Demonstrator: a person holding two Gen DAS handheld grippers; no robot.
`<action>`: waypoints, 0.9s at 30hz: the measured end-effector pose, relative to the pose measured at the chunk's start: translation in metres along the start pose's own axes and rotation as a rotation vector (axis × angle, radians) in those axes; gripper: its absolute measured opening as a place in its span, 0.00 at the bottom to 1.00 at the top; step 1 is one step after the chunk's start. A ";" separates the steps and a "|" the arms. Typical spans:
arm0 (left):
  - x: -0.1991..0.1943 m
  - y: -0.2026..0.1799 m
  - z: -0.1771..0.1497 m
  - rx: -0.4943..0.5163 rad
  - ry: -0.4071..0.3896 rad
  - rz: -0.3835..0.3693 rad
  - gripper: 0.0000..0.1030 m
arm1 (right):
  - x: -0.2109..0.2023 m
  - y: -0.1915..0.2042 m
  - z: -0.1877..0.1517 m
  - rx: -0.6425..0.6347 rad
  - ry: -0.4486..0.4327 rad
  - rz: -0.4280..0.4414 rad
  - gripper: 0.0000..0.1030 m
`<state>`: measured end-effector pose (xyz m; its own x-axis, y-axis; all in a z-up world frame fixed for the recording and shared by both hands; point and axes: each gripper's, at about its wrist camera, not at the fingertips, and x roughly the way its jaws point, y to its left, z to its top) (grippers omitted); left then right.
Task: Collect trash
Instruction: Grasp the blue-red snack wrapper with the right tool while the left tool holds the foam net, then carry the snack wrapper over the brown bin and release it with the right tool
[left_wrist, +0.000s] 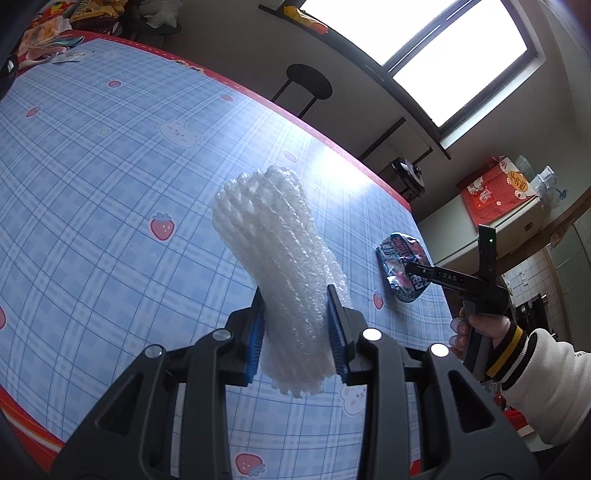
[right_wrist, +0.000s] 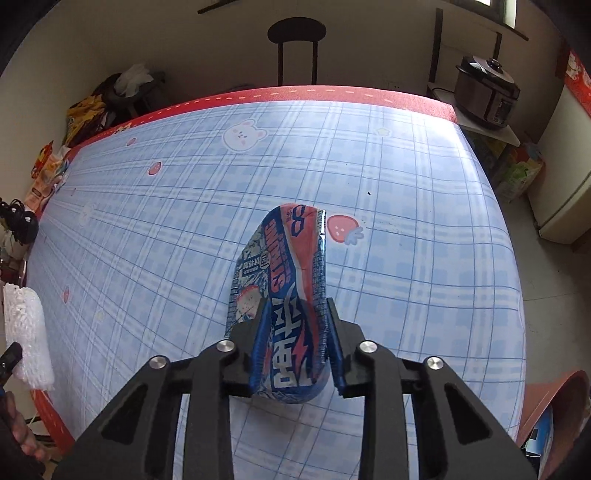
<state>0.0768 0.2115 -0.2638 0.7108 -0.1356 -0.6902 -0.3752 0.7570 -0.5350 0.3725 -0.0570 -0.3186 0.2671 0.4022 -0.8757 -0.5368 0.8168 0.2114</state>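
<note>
The left gripper is clenched on a white foam net, its blue pads pressing both sides; the net's lower end hangs below the jaws and hides the table behind it. In the right wrist view the right gripper grasps a blue and red wrapper, folded lengthwise between the jaws, its far end at the table or just above it; I cannot tell which. The wrapper's print is upside down and hard to read. From the left wrist view the right gripper covers part of the wrapper. A hand in a white sleeve is cut off at the frame edge. A stool stands beyond the table.
</note>
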 end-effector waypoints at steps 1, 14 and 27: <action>0.000 -0.003 0.000 0.006 0.000 -0.006 0.33 | -0.006 0.004 -0.002 -0.004 -0.010 0.015 0.15; -0.019 -0.042 -0.008 0.083 -0.021 -0.075 0.33 | -0.091 0.048 -0.050 -0.031 -0.215 0.135 0.09; -0.060 -0.097 -0.008 0.222 -0.073 -0.141 0.33 | -0.194 0.021 -0.096 0.055 -0.436 0.171 0.09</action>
<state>0.0652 0.1414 -0.1744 0.7906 -0.2091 -0.5755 -0.1358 0.8566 -0.4978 0.2321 -0.1577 -0.1859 0.4962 0.6593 -0.5649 -0.5624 0.7398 0.3694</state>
